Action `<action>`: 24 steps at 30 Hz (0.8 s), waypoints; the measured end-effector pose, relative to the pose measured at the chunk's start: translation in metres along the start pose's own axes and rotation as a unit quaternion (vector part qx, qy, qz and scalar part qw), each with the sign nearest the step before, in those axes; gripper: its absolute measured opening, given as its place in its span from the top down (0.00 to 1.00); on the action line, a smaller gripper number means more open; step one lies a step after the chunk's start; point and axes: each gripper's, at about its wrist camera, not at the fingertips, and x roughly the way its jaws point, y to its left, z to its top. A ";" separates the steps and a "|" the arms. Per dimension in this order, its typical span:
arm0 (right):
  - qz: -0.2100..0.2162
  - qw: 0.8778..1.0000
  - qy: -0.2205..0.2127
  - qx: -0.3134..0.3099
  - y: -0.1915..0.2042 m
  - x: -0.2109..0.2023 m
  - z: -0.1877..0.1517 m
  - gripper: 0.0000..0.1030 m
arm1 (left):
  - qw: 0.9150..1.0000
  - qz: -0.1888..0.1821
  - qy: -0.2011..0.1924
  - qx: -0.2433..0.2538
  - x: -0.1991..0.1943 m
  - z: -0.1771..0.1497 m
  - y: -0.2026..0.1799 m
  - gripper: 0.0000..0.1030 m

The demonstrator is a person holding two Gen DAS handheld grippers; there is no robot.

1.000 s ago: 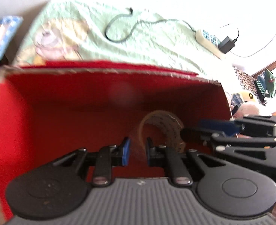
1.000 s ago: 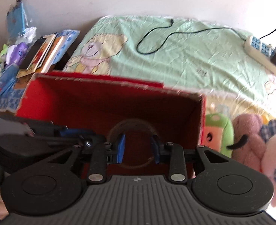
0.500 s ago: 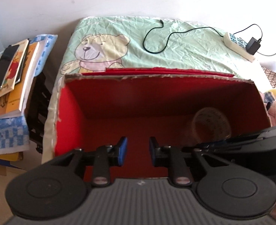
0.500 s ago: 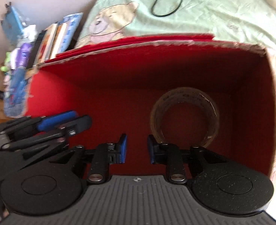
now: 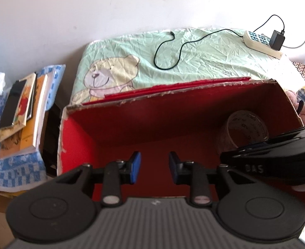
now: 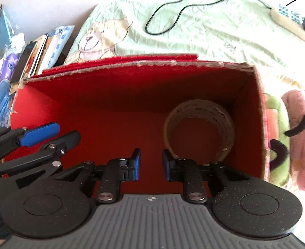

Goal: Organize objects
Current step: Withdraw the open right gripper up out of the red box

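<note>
Hovering over the red-lined cardboard box, your left tongs and right tongs gape, empty; the clear tape roll lies inside at right.

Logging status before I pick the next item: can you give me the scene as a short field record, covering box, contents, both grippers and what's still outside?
box: red cardboard box, open top, on the green bear-print sheet
contents: one roll of clear tape, lying flat, right end of the box
left gripper: jaws open, empty
right gripper: jaws open, empty, beside the tape
outside right: pink plush toy, green plush toy
outside left: stack of books
</note>
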 end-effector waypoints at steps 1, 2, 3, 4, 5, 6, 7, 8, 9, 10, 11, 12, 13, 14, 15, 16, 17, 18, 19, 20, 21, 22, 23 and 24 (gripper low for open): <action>0.002 1.000 -0.004 0.007 -0.003 -0.002 0.000 0.77 | 1.000 0.003 -0.003 0.002 -0.001 0.000 -0.001 0.71; 0.002 1.000 -0.007 0.012 -0.006 -0.004 -0.001 0.77 | 1.000 0.006 -0.005 0.004 -0.002 0.000 -0.002 0.71; -0.001 1.000 -0.012 0.017 -0.009 -0.006 -0.002 0.77 | 1.000 0.009 -0.008 0.007 -0.004 0.000 -0.003 0.71; -0.008 1.000 -0.020 0.022 -0.013 -0.010 -0.005 0.77 | 1.000 0.013 -0.010 0.009 -0.005 0.000 -0.004 0.71; -0.014 0.999 -0.028 0.025 -0.015 -0.012 -0.007 0.77 | 1.000 0.015 -0.012 0.011 -0.006 0.000 -0.006 0.71; -0.017 0.999 -0.035 0.027 -0.018 -0.014 -0.009 0.77 | 1.000 0.016 -0.013 0.012 -0.008 0.000 -0.007 0.71; -0.012 0.999 -0.043 0.026 -0.021 -0.017 -0.012 0.77 | 1.000 0.017 -0.014 0.013 -0.010 0.000 -0.008 0.71; -0.003 0.998 -0.050 0.024 -0.022 -0.020 -0.014 0.76 | 1.000 0.019 -0.016 0.015 -0.012 0.000 -0.009 0.71; 0.001 0.998 -0.059 0.022 -0.021 -0.023 -0.015 0.73 | 0.999 0.022 -0.017 0.017 -0.014 0.000 -0.011 0.71; 0.003 0.997 -0.072 0.019 -0.021 -0.028 -0.019 0.71 | 0.999 0.025 -0.019 0.019 -0.016 -0.001 -0.013 0.71; 0.004 0.997 -0.081 0.015 -0.019 -0.030 -0.020 0.70 | 0.999 0.029 -0.020 0.021 -0.018 -0.001 -0.015 0.71; 0.006 0.996 -0.091 0.011 -0.019 -0.034 -0.022 0.69 | 0.999 0.034 -0.021 0.023 -0.021 -0.001 -0.017 0.70; 0.008 0.995 -0.098 0.010 -0.017 -0.036 -0.024 0.69 | 0.999 0.039 -0.023 0.026 -0.023 -0.002 -0.019 0.68; 0.012 0.994 -0.104 0.011 -0.018 -0.039 -0.027 0.69 | 0.998 0.043 -0.026 0.027 -0.025 -0.003 -0.021 0.67; 0.014 0.994 -0.107 0.012 -0.017 -0.039 -0.027 0.69 | 0.998 0.048 -0.028 0.027 -0.029 -0.004 -0.023 0.65; 0.016 0.994 -0.109 0.011 -0.017 -0.041 -0.028 0.69 | 0.998 0.052 -0.029 0.026 -0.031 -0.005 -0.025 0.63; 0.014 0.994 -0.110 0.007 -0.017 -0.043 -0.030 0.69 | 0.998 0.056 -0.030 0.024 -0.034 -0.007 -0.026 0.63; 0.010 0.994 -0.111 0.002 -0.016 -0.044 -0.031 0.69 | 0.997 0.061 -0.032 0.022 -0.037 -0.008 -0.028 0.62; 0.006 0.994 -0.112 -0.003 -0.015 -0.044 -0.031 0.69 | 0.997 0.066 -0.034 0.019 -0.041 -0.010 -0.029 0.61; 0.007 0.994 -0.111 -0.007 -0.015 -0.046 -0.032 0.69 | 0.997 0.071 -0.035 0.016 -0.044 -0.011 -0.030 0.60; 0.011 0.994 -0.109 -0.008 -0.014 -0.047 -0.034 0.69 | 0.996 0.076 -0.035 0.011 -0.047 -0.013 -0.031 0.59; 0.018 0.994 -0.105 -0.008 -0.015 -0.048 -0.035 0.69 | 0.996 0.079 -0.035 0.008 -0.050 -0.015 -0.033 0.58; 0.023 0.994 -0.103 -0.007 -0.016 -0.049 -0.036 0.69 | 0.996 0.083 -0.036 0.005 -0.053 -0.017 -0.035 0.57; 0.027 0.994 -0.101 -0.005 -0.017 -0.050 -0.038 0.69 | 0.996 0.086 -0.035 0.003 -0.055 -0.019 -0.037 0.55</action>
